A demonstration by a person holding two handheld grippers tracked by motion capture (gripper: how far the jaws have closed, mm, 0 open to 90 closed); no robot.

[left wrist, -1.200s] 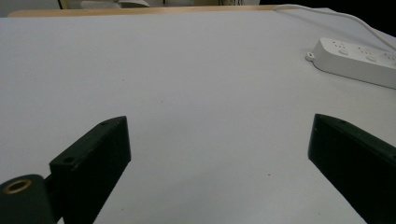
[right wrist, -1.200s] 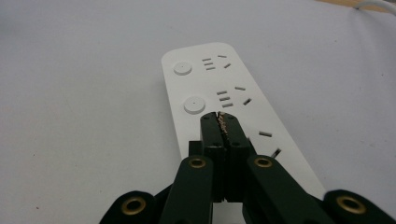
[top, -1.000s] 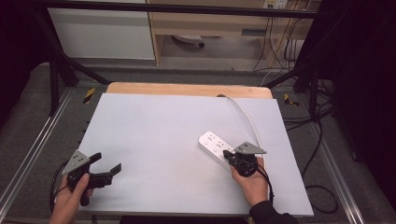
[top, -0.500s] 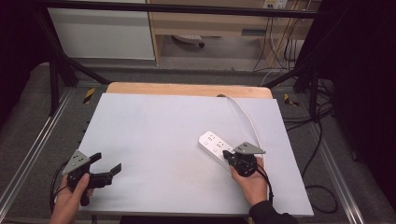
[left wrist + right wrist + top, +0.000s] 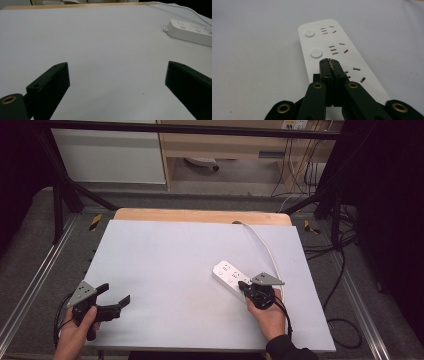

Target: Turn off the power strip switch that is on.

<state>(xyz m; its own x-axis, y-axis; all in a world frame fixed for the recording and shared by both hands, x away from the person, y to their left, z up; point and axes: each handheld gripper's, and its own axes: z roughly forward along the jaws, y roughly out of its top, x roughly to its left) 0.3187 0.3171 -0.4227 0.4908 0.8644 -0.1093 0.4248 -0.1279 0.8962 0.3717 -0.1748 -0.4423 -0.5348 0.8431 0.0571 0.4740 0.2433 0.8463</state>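
Note:
A white power strip (image 5: 229,273) lies slanted on the right half of the pale table mat (image 5: 170,250), and its white cable (image 5: 265,246) runs off to the far edge. In the right gripper view the strip (image 5: 322,41) shows two round buttons and several socket groups. My right gripper (image 5: 329,62) is shut, with its tips over the strip's top face just behind the second button; nothing is between the jaws. From above, the right gripper (image 5: 244,285) sits at the strip's near end. My left gripper (image 5: 114,293) rests at the near left corner, open and empty (image 5: 117,66).
A wooden table edge (image 5: 200,215) runs along the far side of the mat. Metal frame rails (image 5: 30,285) flank the table. Loose cables (image 5: 345,270) hang on the floor at the right. The left gripper view has the strip (image 5: 192,31) far off at its upper right.

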